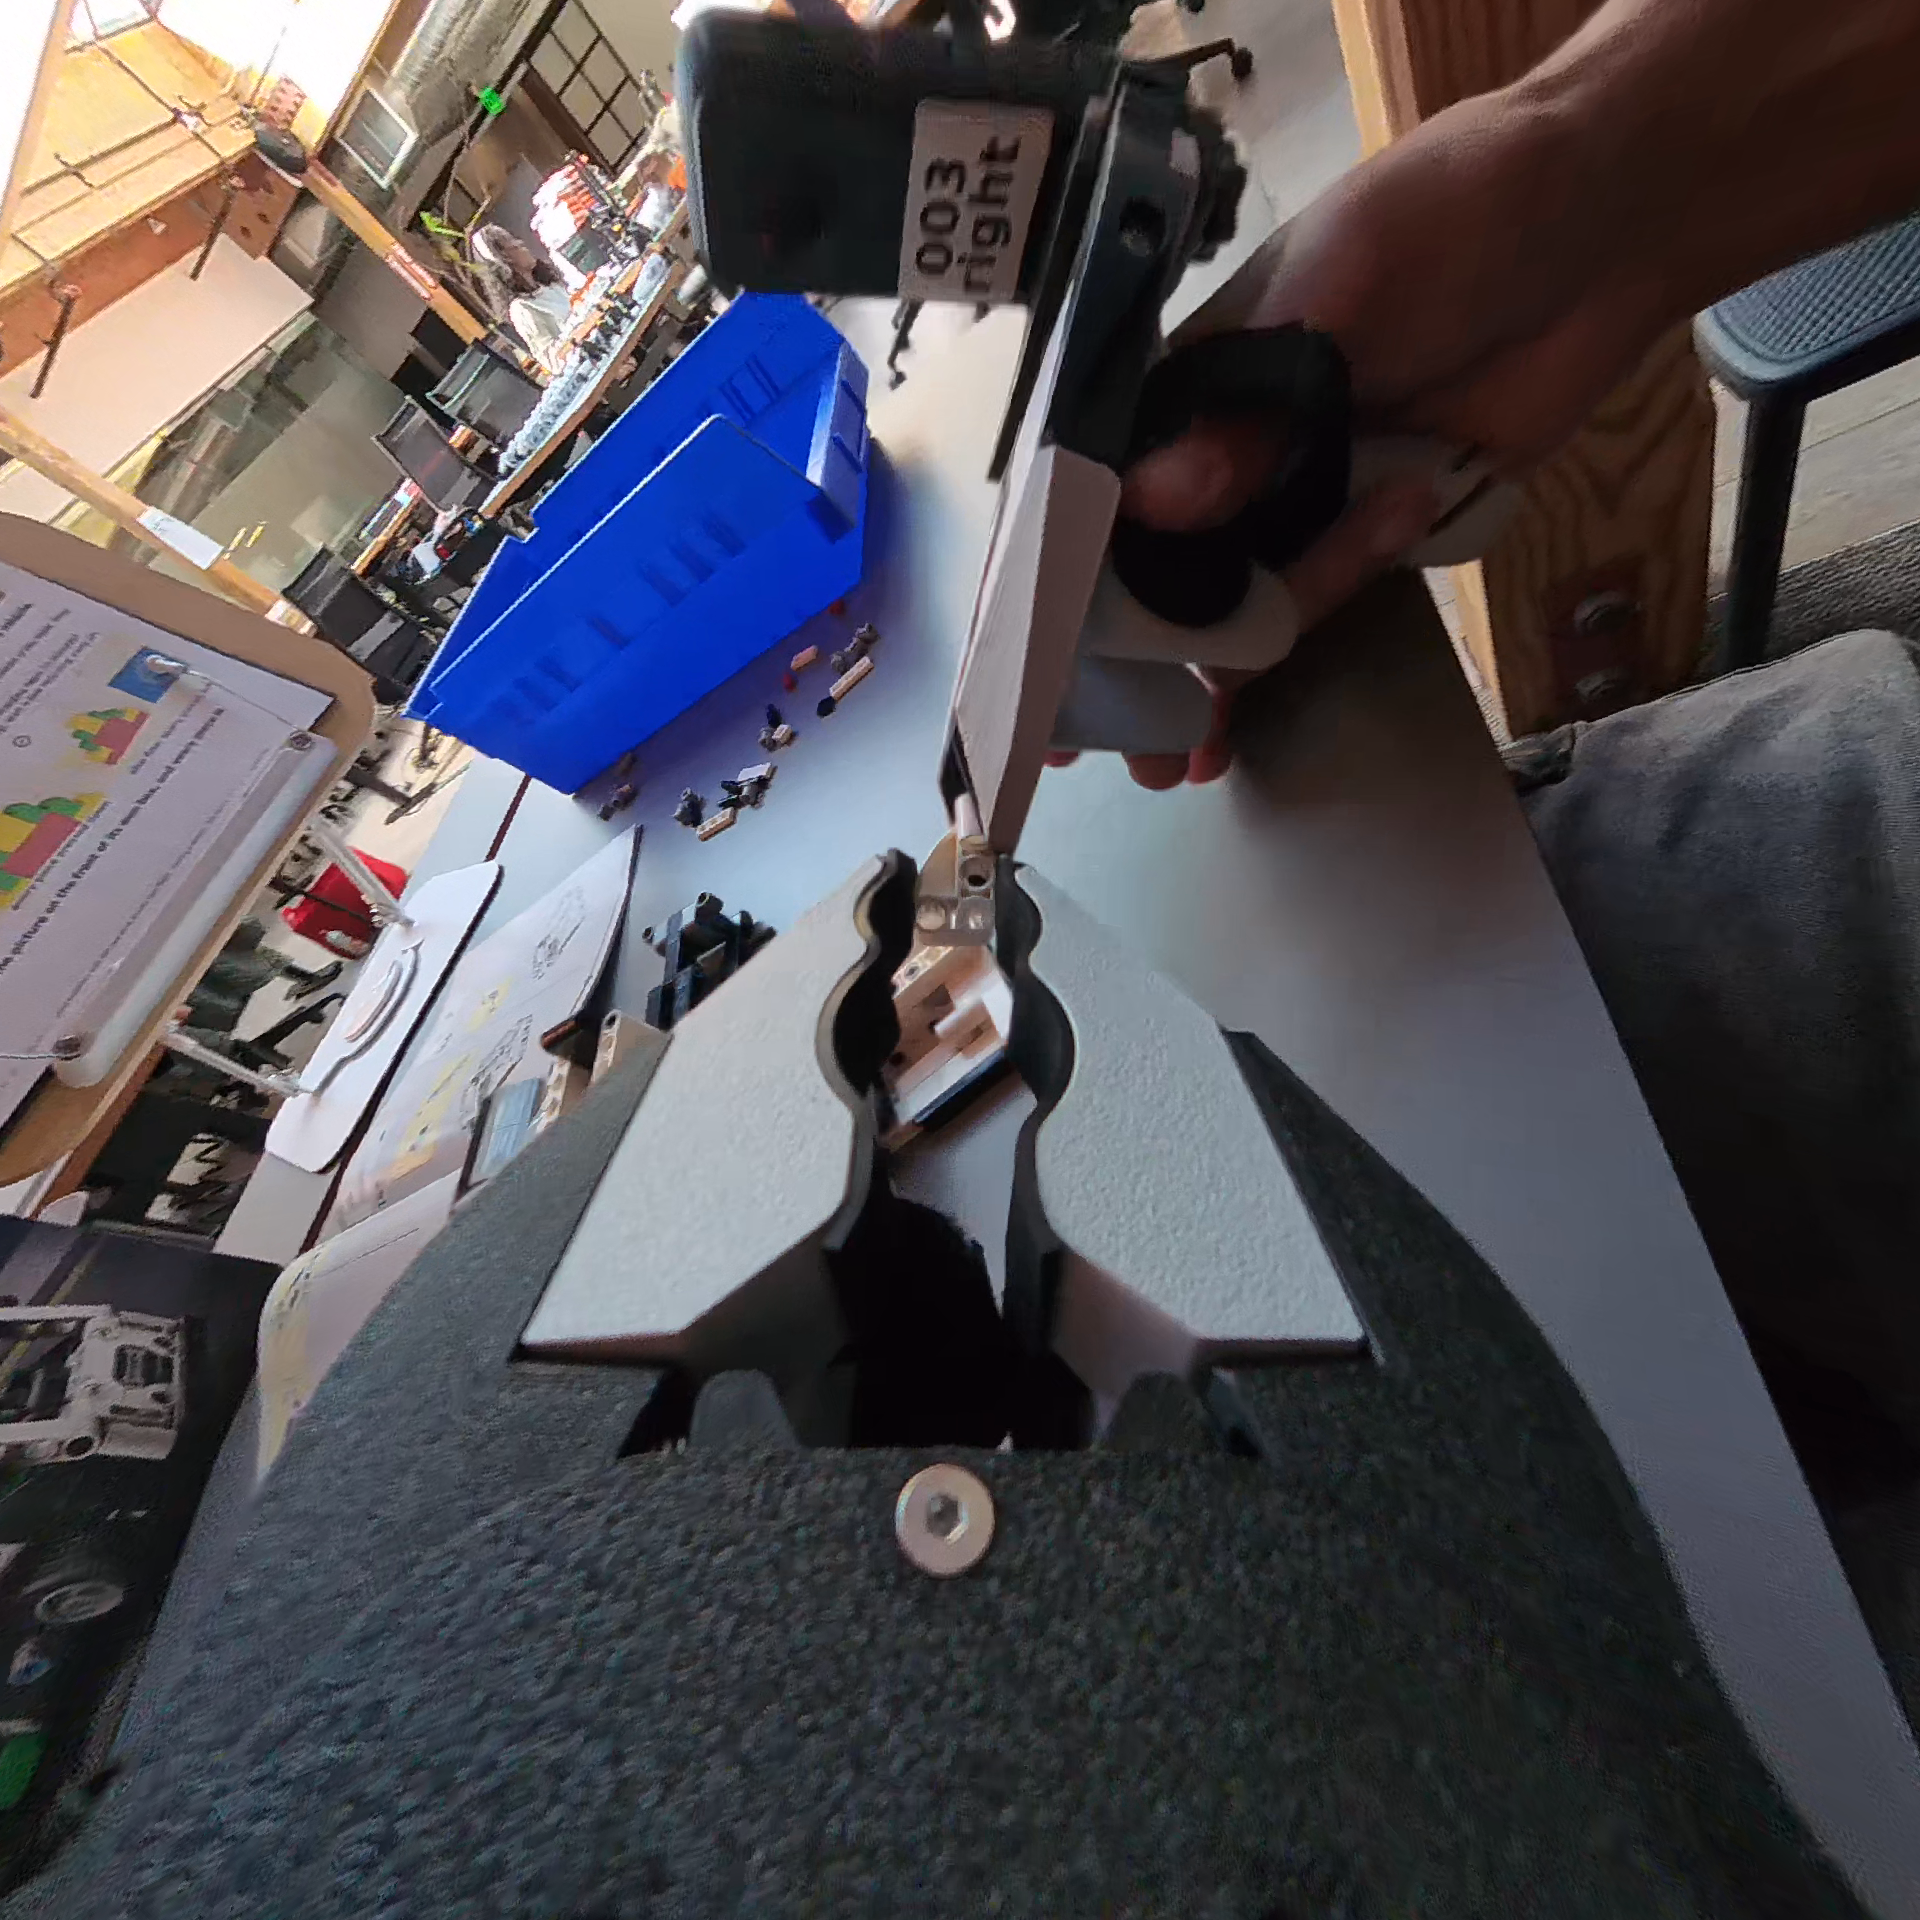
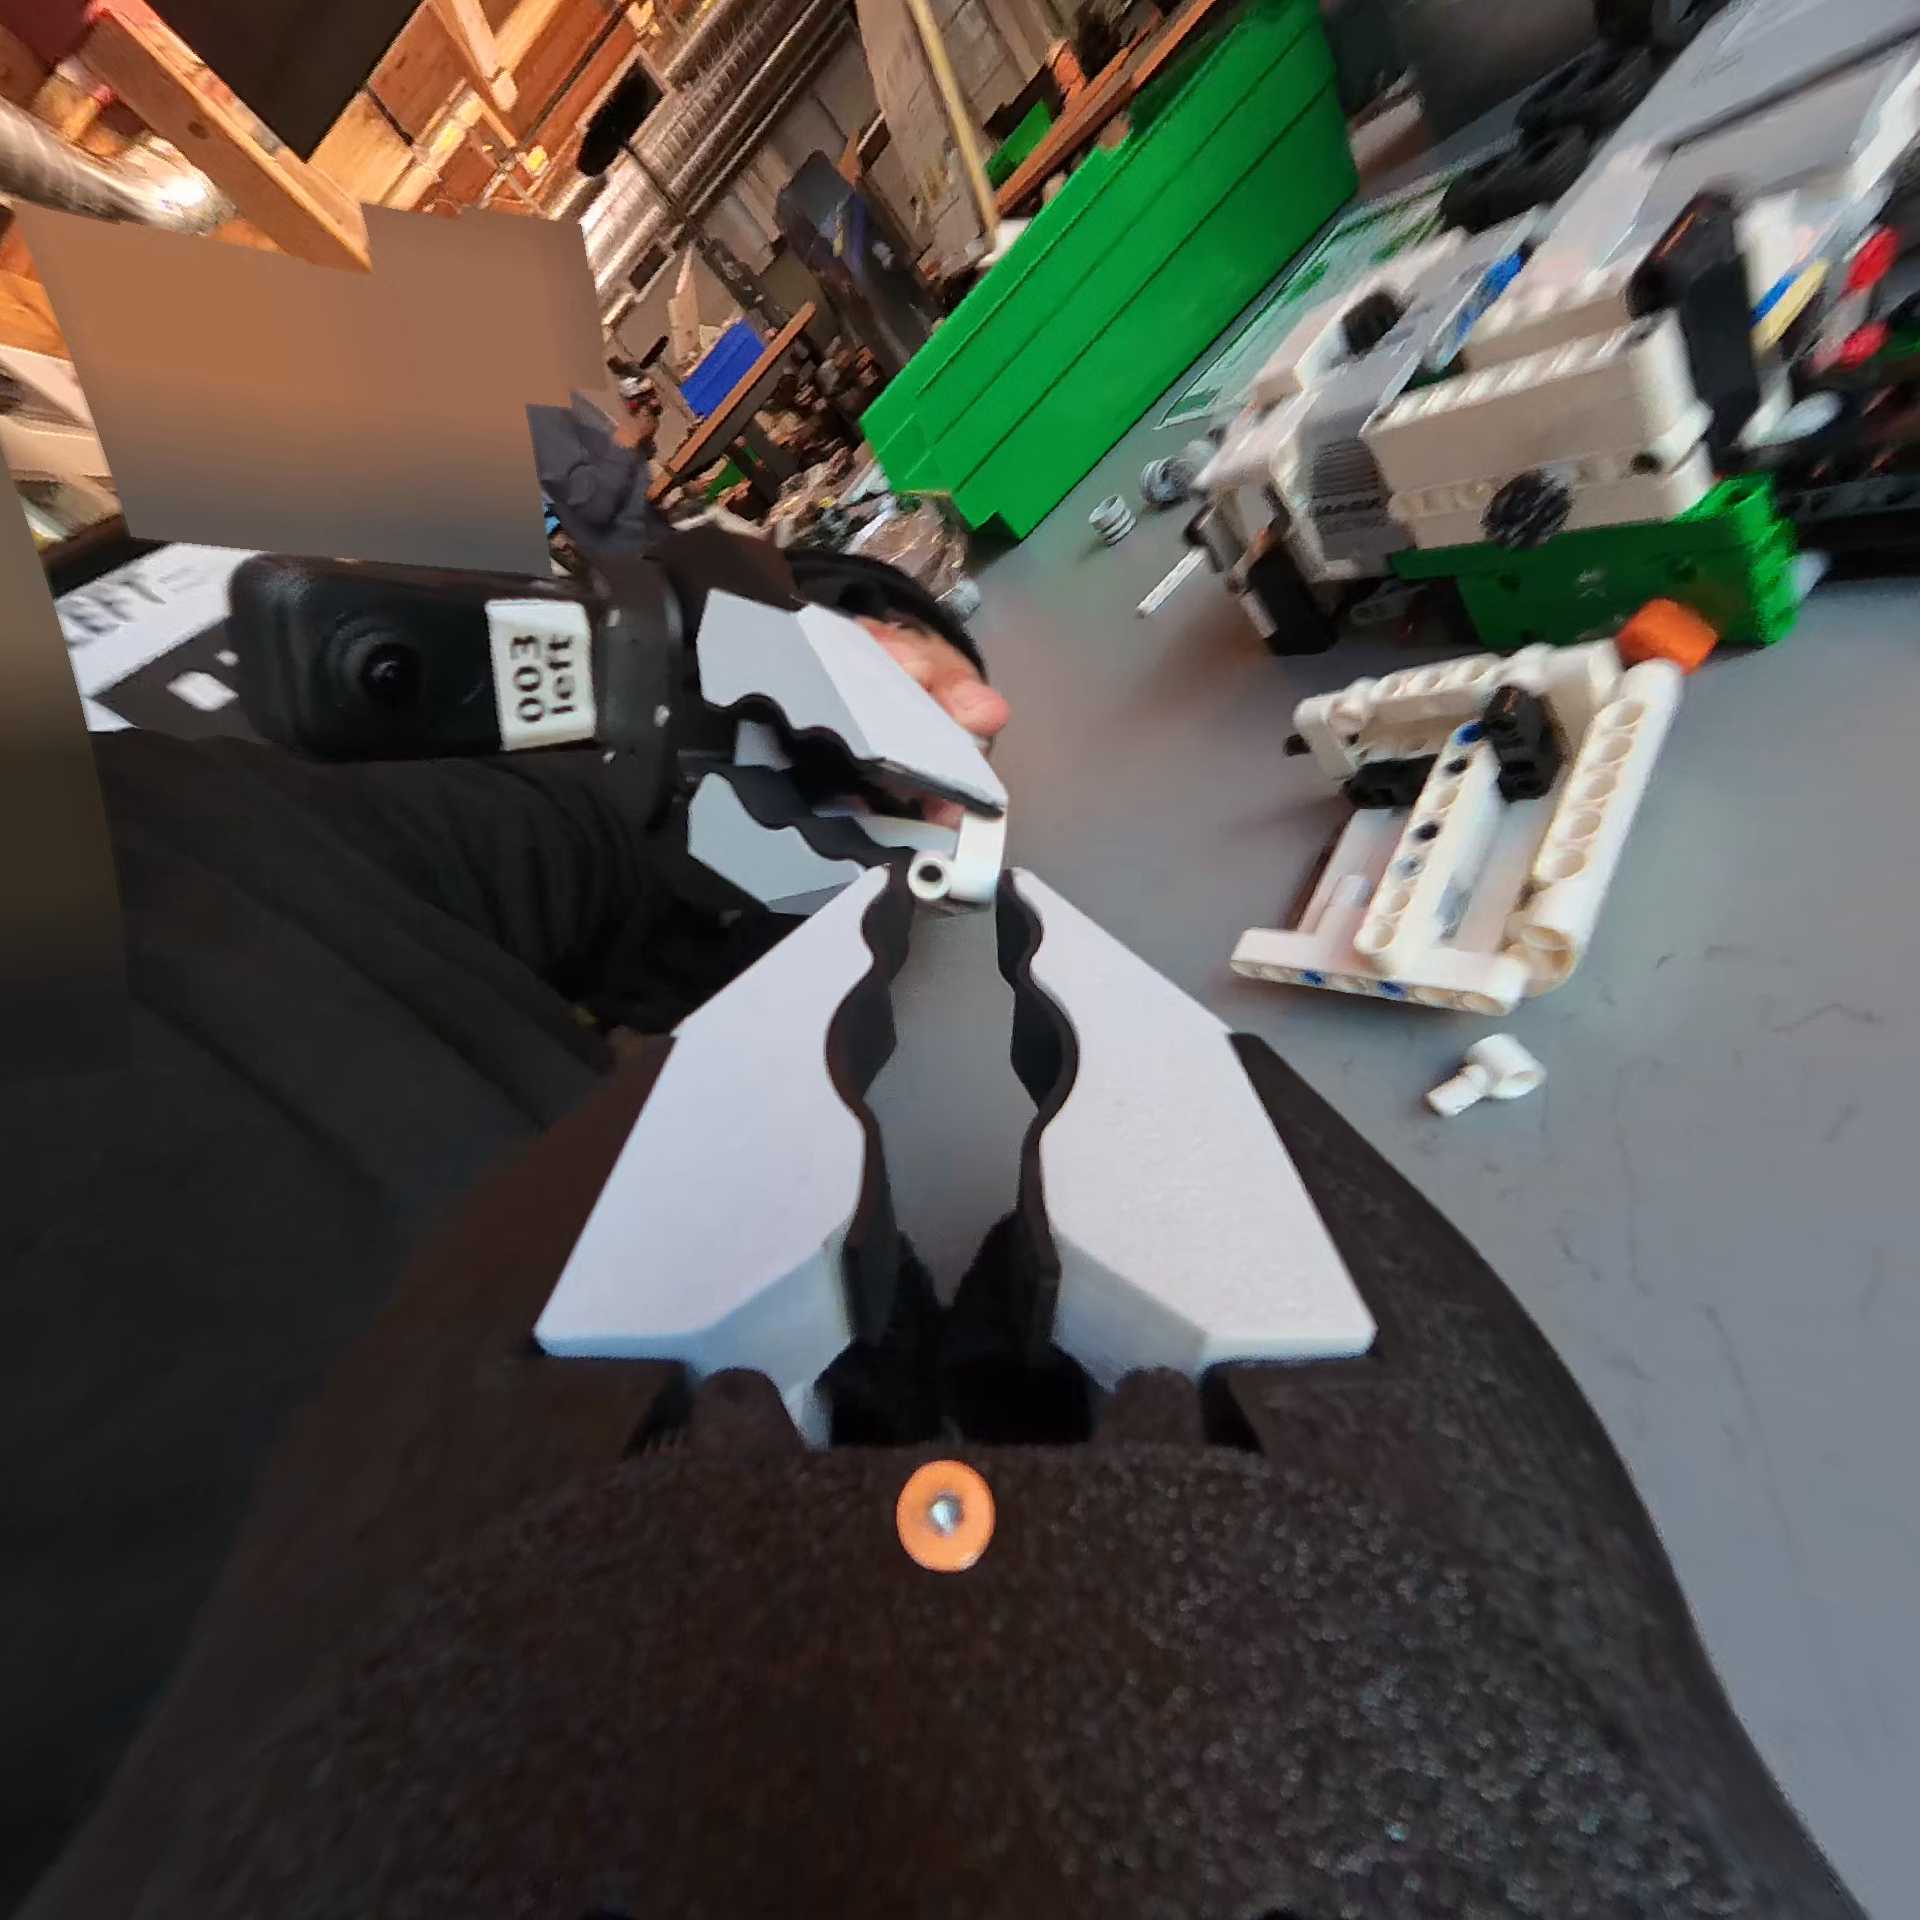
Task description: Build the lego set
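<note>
On the grey table (image 2: pixel 1558 1351), near the white frame (image 2: pixel 1455 831), both claws pinch one small white connector (image 2: pixel 961 868): left claw (image 2: pixel 977 816) and right claw (image 2: pixel 951 883) both closed on it. Any twist could pop it loose.

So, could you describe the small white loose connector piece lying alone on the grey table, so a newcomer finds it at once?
Start at the flat white open-frame Lego assembly on the grey table in the right wrist view. Just below its lower corner lies a small white connector piece. Unlike its neighbours, it lies alone, joined to nothing.
</note>
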